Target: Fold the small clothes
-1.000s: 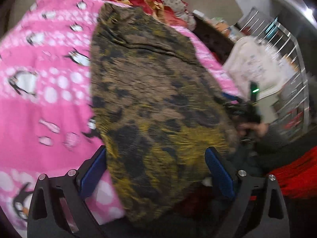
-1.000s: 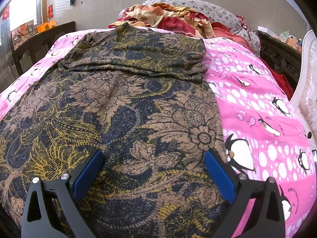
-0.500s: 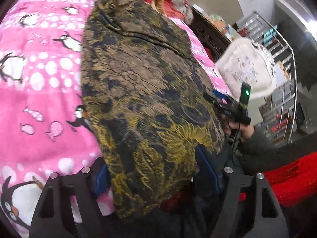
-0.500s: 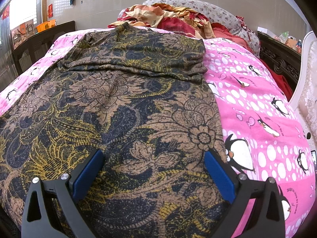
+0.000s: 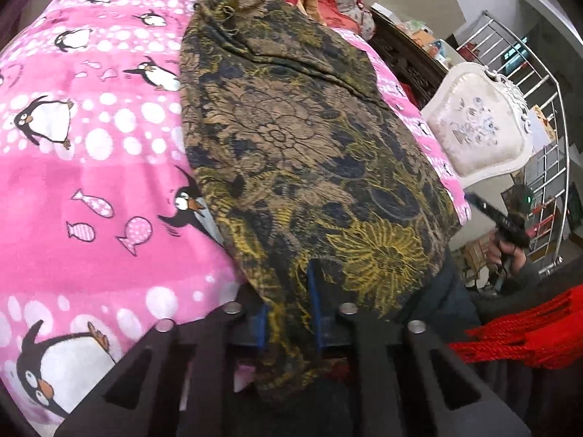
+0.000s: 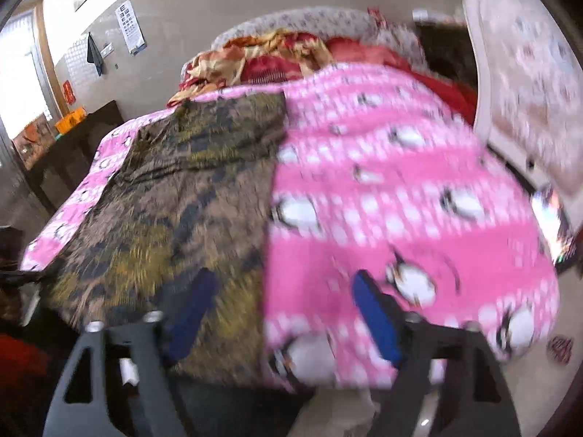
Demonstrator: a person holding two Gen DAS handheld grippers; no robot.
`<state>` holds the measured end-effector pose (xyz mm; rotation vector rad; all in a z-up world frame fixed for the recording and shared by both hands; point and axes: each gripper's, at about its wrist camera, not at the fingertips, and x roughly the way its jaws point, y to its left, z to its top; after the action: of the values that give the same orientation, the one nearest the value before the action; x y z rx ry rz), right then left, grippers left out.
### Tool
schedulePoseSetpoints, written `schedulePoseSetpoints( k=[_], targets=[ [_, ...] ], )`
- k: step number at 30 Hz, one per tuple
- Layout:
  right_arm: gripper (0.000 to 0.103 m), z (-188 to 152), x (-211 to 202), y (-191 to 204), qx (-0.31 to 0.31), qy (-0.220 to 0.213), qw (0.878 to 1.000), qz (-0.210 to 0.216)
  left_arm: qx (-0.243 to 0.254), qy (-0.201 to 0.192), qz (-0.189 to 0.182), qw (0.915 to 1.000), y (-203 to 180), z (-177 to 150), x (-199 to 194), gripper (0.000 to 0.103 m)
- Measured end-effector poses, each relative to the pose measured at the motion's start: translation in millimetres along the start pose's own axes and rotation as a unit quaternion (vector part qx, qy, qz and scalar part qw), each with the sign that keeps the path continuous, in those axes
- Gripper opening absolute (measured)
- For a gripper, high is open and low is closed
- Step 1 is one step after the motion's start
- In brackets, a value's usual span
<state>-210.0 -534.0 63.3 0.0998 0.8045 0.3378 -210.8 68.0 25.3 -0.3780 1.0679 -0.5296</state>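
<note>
A dark floral garment (image 5: pixel 302 138) in brown, navy and yellow lies lengthwise on a pink penguin blanket (image 5: pixel 91 153). My left gripper (image 5: pixel 289 313) is shut on the garment's near hem, with cloth bunched between its blue pads. In the blurred right wrist view the garment (image 6: pixel 175 211) lies at the left and my right gripper (image 6: pixel 284 317) is open, straddling its near right edge over the blanket (image 6: pixel 400 189). The right gripper also shows in the left wrist view (image 5: pixel 510 222), off the bed's right corner.
Crumpled red and orange bedding (image 6: pixel 277 54) is piled at the head of the bed. A white upholstered chair (image 5: pixel 481 127) stands at the bed's right side, with a metal railing (image 5: pixel 546 73) behind it. A dark cabinet (image 6: pixel 69 153) stands at the left.
My left gripper has closed on the garment's near hem. My right gripper has swung to the right, from over the garment's middle to its right edge.
</note>
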Motion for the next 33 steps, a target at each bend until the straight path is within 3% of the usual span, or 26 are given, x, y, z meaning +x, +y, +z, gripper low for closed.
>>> schedulePoseSetpoints(
  k=[3,6,12,18,22,25,31,33],
  targets=[
    [0.057,-12.7,9.3,-9.5,0.02,0.02,0.997,0.067,0.007,0.004,0.005,1.0,-2.2,1.2,1.0,0.0],
    [0.053,-14.0,27.7,-2.0,0.009,0.031,0.993,0.116,0.008,0.008,0.005,0.9999,-4.2,1.9,1.7,0.0],
    [0.052,-7.7,64.0,1.9,0.006,0.05,0.988,0.146,0.003,0.008,0.007,0.9999,-4.7,0.5,1.0,0.0],
    [0.052,-16.6,64.4,-20.2,0.091,0.069,0.964,0.241,-0.005,0.007,0.001,1.0,-2.8,-0.1,1.5,0.0],
    [0.051,-25.3,64.9,-24.0,0.12,0.068,0.951,0.278,-0.003,0.009,0.003,0.9999,-3.2,0.8,2.0,0.0],
    [0.044,-26.3,72.2,-20.8,0.122,0.065,0.949,0.284,-0.002,0.008,0.007,0.9999,-3.9,1.0,2.2,0.0],
    [0.004,-22.7,75.1,-6.9,0.087,0.068,0.963,0.248,0.004,-0.006,0.026,0.9996,-8.3,1.3,-1.0,0.0],
    [0.004,-22.8,65.0,-1.7,0.071,0.059,0.963,0.253,0.008,-0.022,0.023,0.9995,-10.9,3.2,-8.5,0.0]
  ],
)
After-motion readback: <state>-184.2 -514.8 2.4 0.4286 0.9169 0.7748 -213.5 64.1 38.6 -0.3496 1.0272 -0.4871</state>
